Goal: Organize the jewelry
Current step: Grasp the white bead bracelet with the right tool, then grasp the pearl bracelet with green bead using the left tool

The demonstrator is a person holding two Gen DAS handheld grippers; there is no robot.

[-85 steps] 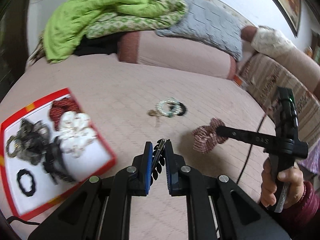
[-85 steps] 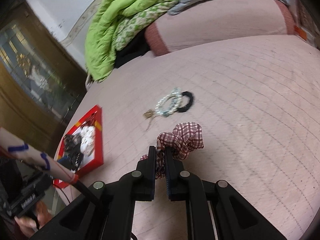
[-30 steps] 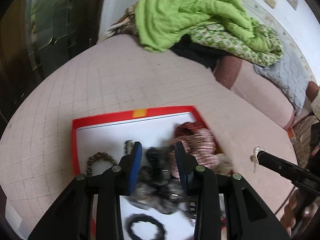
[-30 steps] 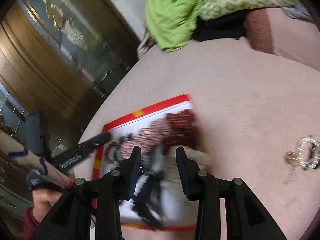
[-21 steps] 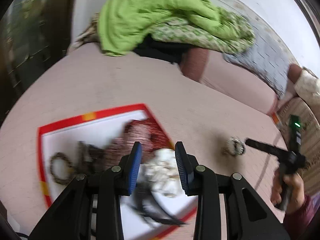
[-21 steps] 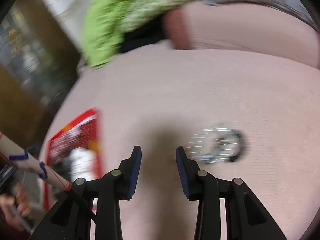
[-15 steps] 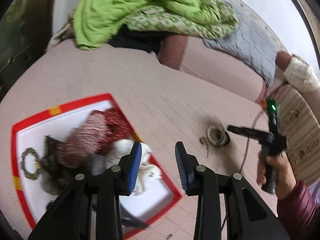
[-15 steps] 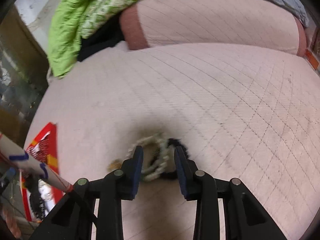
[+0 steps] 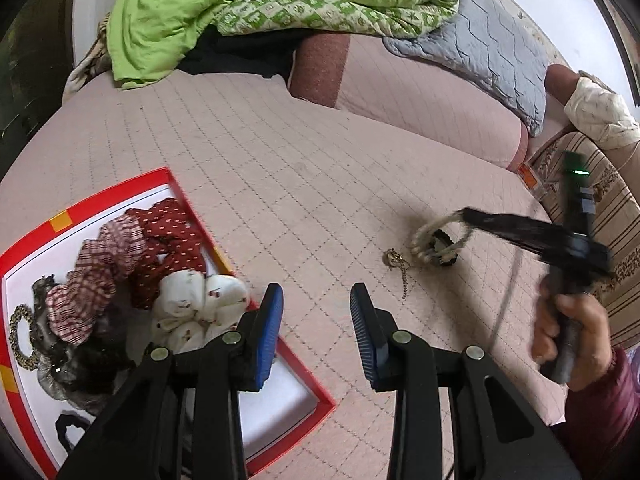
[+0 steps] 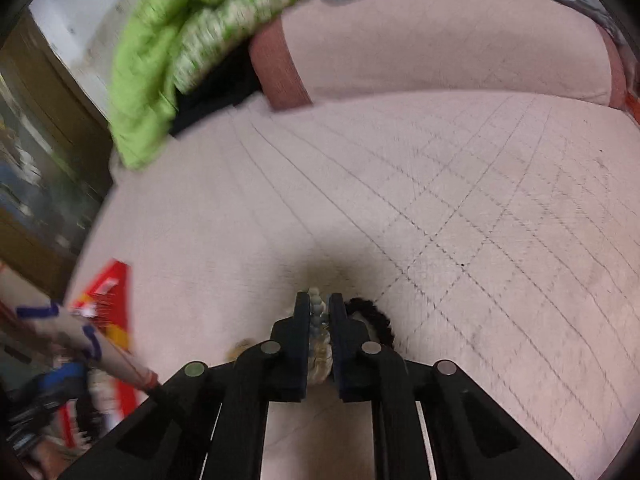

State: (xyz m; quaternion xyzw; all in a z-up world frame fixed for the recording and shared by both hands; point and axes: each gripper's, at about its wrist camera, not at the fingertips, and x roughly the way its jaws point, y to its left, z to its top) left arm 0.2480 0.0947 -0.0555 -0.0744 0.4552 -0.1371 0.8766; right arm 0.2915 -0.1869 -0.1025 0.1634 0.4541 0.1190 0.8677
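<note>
A red-rimmed white tray point(image 9: 168, 176) lies at the left on the pink quilted bed and holds several scrunchies, among them a plaid one point(image 9: 92, 272), a dark red dotted one point(image 9: 168, 236) and a white one point(image 9: 196, 304). My left gripper point(image 9: 316, 320) is open and empty by the tray's right edge. A pearl bead bracelet point(image 9: 430, 236), a black hair tie point(image 9: 444, 258) and a small gold chain point(image 9: 396, 260) lie to the right. My right gripper point(image 10: 320, 306) is shut on the bead bracelet point(image 10: 318, 316), with the black hair tie point(image 10: 372, 316) beside it.
A green blanket point(image 9: 224, 12), a grey quilted pillow point(image 9: 488, 40) and a pink bolster point(image 9: 420, 92) are piled at the far side of the bed. A striped cushion point(image 9: 616, 248) sits at the right. The tray's corner point(image 10: 112, 292) shows at the left in the right wrist view.
Both grippers dropped their items into the tray and opened. My right gripper then swung right to the bracelet and closed on it. My left gripper drew back from the tray, still open.
</note>
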